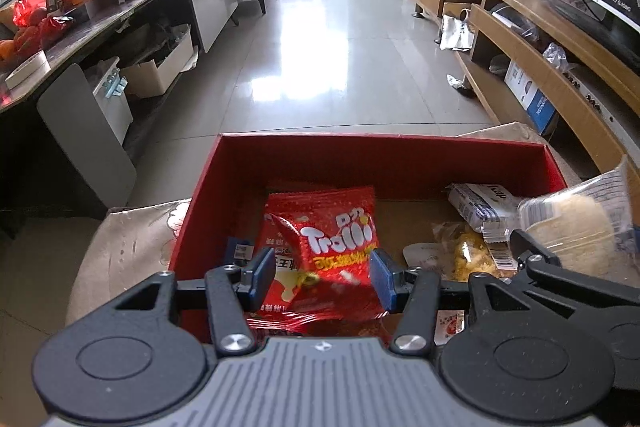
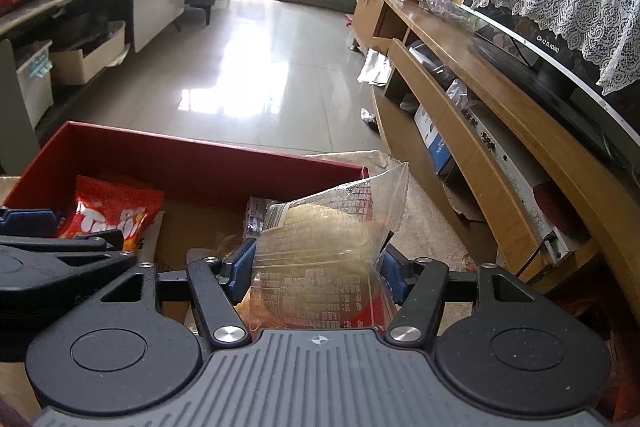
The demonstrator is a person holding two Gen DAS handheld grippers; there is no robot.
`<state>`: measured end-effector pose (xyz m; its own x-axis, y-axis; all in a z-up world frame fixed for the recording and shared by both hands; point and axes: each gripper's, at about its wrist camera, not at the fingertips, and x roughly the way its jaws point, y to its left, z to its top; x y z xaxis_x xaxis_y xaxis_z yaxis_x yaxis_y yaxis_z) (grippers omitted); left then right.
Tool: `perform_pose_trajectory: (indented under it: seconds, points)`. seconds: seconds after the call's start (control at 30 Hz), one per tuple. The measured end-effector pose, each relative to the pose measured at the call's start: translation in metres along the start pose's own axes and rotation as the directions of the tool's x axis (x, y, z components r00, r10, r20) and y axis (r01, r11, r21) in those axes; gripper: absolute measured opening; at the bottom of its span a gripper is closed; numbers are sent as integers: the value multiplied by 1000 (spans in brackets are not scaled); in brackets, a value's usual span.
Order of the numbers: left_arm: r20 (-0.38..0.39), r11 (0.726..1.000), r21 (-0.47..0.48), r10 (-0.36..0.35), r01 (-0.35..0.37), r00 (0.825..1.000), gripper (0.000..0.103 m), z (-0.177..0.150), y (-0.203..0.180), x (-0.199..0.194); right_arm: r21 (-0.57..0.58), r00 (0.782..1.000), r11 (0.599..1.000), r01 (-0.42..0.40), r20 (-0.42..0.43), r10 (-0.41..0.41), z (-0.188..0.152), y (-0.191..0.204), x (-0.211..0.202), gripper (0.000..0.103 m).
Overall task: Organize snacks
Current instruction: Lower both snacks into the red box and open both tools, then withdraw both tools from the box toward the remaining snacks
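Note:
A red cardboard box stands on a low stool in front of me. My left gripper hangs over its left half with its jaws wide apart around a red Trolli gummy bag; the bag looks blurred and loose between the pads. My right gripper holds a clear bag of pale yellow pastry over the box's right end; the bag also shows in the left wrist view. A grey-white packet and a yellow snack bag lie inside the box.
A wooden TV cabinet with a television runs along the right. A cluttered dark table with boxes under it runs along the left. Shiny tiled floor lies ahead of the box.

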<state>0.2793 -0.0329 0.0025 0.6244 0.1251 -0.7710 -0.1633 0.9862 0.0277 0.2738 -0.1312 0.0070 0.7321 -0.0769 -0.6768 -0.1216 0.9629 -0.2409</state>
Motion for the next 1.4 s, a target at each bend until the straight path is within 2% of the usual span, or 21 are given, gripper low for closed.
perform_pose_trajectory:
  seconds: [0.4, 0.87, 1.0, 1.17, 1.4]
  points:
    - [26, 1000, -16, -4, 4, 1000, 56, 2, 9, -12, 18, 1000, 1000, 13, 27, -13, 3, 0, -8, 78]
    - [41, 998, -43, -50, 52, 998, 57, -8, 26, -42, 17, 998, 1000, 11, 56, -12, -3, -5, -41, 80]
    - [28, 996, -47, -70, 71, 997, 57, -20, 32, -52, 39, 999, 999, -21, 28, 20, -15, -7, -53, 81]
    - [6, 996, -42, -85, 85, 996, 57, -36, 41, -62, 13, 999, 999, -29, -14, 29, -38, -1, -65, 81]
    - [-23, 992, -66, -106, 105, 994, 57, -53, 55, -71, 41, 982, 990, -135, -127, 139, -66, 13, -71, 83]
